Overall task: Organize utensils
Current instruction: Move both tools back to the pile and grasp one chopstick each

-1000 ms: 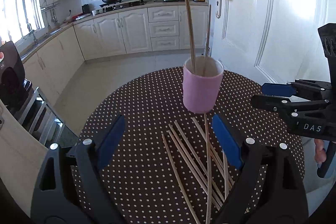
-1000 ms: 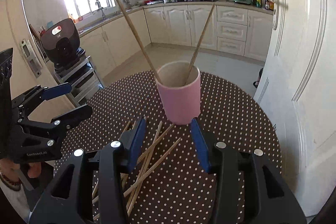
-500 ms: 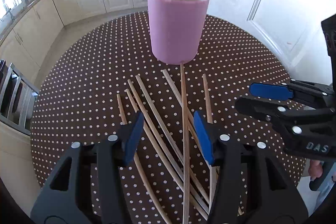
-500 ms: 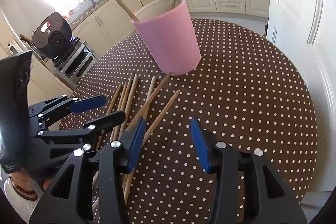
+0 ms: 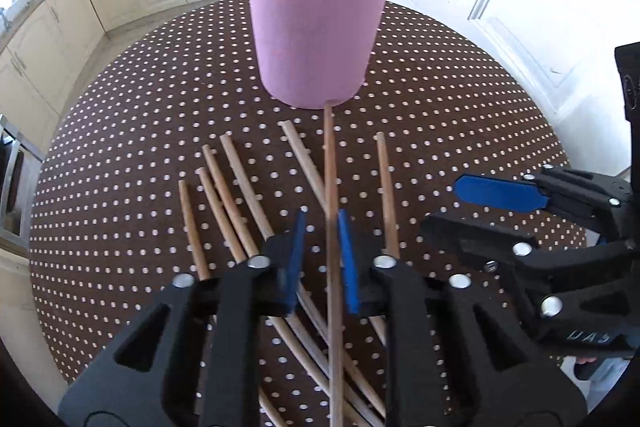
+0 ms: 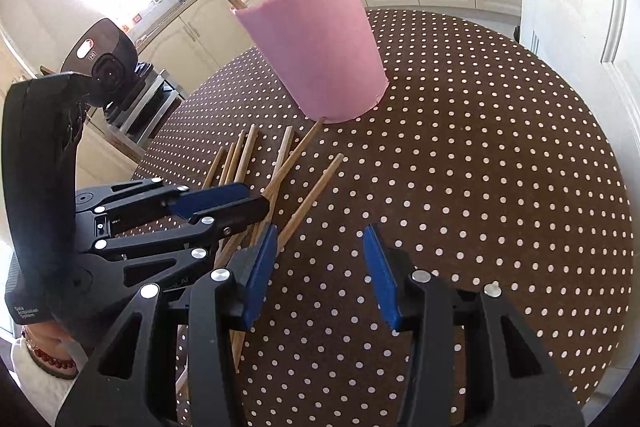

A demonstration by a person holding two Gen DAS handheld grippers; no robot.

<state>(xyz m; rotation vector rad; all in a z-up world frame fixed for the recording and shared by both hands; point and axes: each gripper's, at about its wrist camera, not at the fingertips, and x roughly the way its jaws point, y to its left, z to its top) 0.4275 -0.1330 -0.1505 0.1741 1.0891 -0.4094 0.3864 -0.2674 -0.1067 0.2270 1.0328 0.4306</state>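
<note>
I was closing the left tongs [image 5: 322, 227] around one chopstick [image 5: 329, 171] lying on the counter [image 5: 460, 99], its long axis running from near to far with the far tip touching the pink cup [image 5: 316, 19]. That alignment probably allowed a mid-shaft pinch. The right tongs [image 6: 320, 251] hung open and empty to the right of the pile.

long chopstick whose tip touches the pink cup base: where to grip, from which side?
Grip the long chopstick on its shaft, about where the left gripper is closing around it now, coming from above with a finger on each side. It lies flat on the table, partly crossing other chopsticks, so the raised mid-length is easiest to straddle. The tip against the pink cup leaves little room there.
</note>
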